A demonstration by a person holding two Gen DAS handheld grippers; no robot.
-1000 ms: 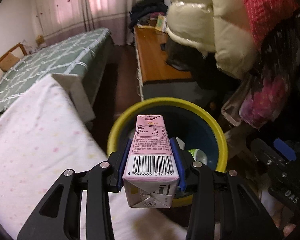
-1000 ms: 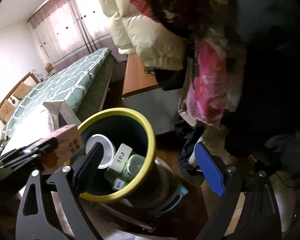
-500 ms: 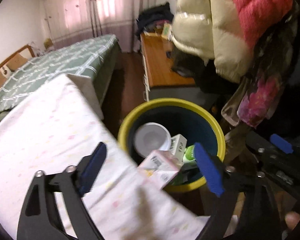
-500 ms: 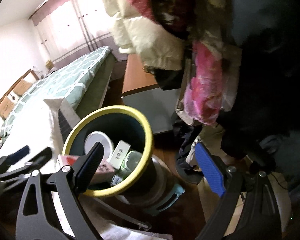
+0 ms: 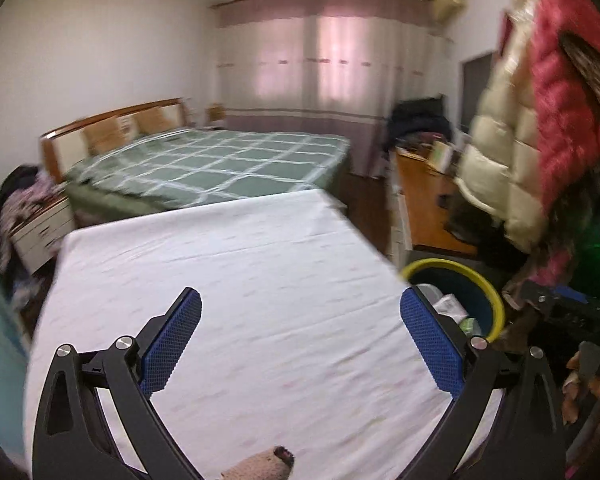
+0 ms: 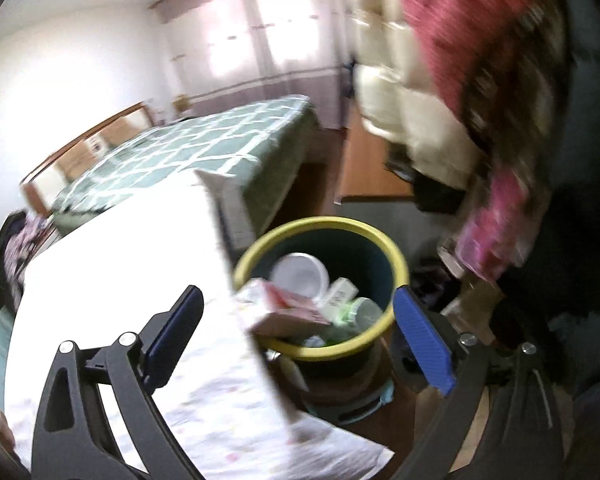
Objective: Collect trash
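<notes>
The yellow-rimmed dark blue bin (image 6: 324,222) stands on the floor beside the white-covered table (image 6: 120,264). A pink milk carton (image 6: 292,310) lies tilted inside it on a white round lid (image 6: 300,274), a small white box (image 6: 338,296) and a green bottle (image 6: 360,312). My right gripper (image 6: 298,296) hovers just above the bin's near rim, open and empty. My left gripper (image 5: 300,300) hangs over the white table (image 5: 240,260), left of the bin (image 5: 440,264). Its jaws are opening wide, with nothing between them.
A green checked bed (image 5: 220,156) lies beyond the table, with a white nightstand (image 5: 40,232) at the left. A wooden desk (image 5: 424,196) and hanging puffy jackets (image 5: 540,120) crowd the right side behind the bin. Something fuzzy and beige (image 5: 260,466) shows at the bottom edge.
My left gripper opened and dropped the pink carton into the bin, then swung left and up over the white table. The right gripper rose a little and stayed open.
</notes>
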